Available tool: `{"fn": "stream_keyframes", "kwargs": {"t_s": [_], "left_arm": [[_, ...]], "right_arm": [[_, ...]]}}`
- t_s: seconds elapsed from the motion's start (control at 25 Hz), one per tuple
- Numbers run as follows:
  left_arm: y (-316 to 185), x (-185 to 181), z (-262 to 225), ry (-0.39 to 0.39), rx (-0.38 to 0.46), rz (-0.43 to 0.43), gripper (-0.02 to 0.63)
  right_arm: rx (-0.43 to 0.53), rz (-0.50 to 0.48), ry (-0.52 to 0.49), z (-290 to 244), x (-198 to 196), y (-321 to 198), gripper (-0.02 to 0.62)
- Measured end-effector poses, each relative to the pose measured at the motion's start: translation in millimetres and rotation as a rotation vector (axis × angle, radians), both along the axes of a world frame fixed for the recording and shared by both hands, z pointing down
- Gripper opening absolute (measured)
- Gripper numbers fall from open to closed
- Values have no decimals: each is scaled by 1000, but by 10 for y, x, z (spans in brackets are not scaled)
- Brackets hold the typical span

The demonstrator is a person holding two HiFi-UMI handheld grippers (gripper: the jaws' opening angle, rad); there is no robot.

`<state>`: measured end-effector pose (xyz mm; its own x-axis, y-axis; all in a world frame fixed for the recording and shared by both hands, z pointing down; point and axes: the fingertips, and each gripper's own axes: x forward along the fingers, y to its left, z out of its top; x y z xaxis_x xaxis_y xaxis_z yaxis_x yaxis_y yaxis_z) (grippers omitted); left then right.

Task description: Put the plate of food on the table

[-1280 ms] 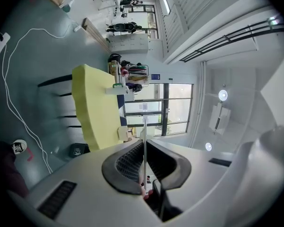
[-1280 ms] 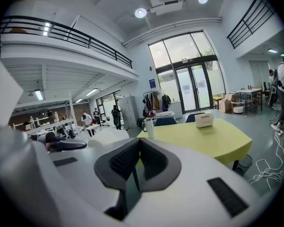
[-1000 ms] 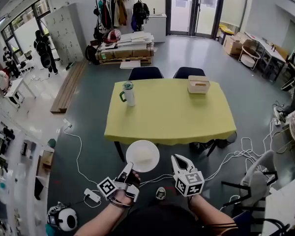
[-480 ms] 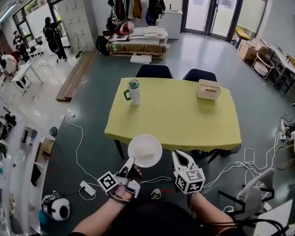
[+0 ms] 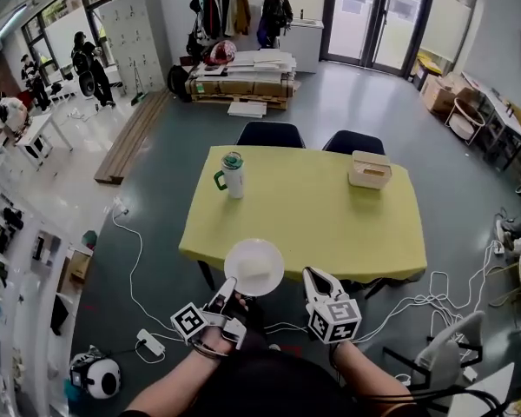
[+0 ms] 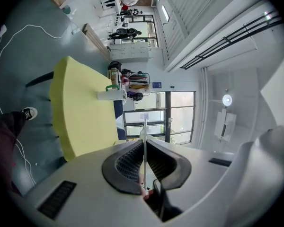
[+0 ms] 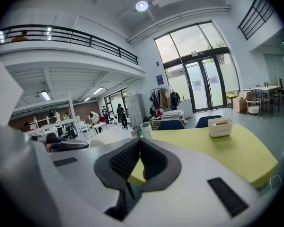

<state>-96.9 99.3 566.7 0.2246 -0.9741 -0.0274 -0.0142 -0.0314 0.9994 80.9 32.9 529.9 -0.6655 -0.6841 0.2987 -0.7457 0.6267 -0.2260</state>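
Head view: the left claw (image 5: 230,292) pinches the near rim of a white plate (image 5: 253,268), which sits just ahead of it at the near edge of the yellow table (image 5: 330,224). The right claw (image 5: 316,278) hovers just right of the plate, apart from it.

Left gripper view: the pads clamp the plate's thin edge.

Right gripper view: the jaws are pressed together with nothing between them. A box (image 7: 220,126) stands on the table well ahead.

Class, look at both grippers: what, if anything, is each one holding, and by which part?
The left gripper is shut on the white plate, pinching its near rim edge-on. The right gripper is shut with nothing in it.
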Motion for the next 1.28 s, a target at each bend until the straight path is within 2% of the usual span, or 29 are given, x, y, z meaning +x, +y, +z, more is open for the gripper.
{"fn": "stream_keyframes", "kwargs": {"t_s": [0.32,0.6,0.84,1.08,1.28], "left_arm": [[-962,-178,75,13,1,36,26],[-1993,-558,40,27,10,88,26],[-2865,-865,-40,13,18,169,26],[-3493,-978,14,9,11,211,25],[-3763,-893,45,23,7,226,25]], "right_arm": [[-12,23,14,79,-208,-855,12],[-33,64,20,73,-621,-1760,12],[-36,123,29,-2,-989,-2494,12],[-49,183,28,15,-1087,-2904,12],[-87,212,42,127,-974,-3018,12]]}}
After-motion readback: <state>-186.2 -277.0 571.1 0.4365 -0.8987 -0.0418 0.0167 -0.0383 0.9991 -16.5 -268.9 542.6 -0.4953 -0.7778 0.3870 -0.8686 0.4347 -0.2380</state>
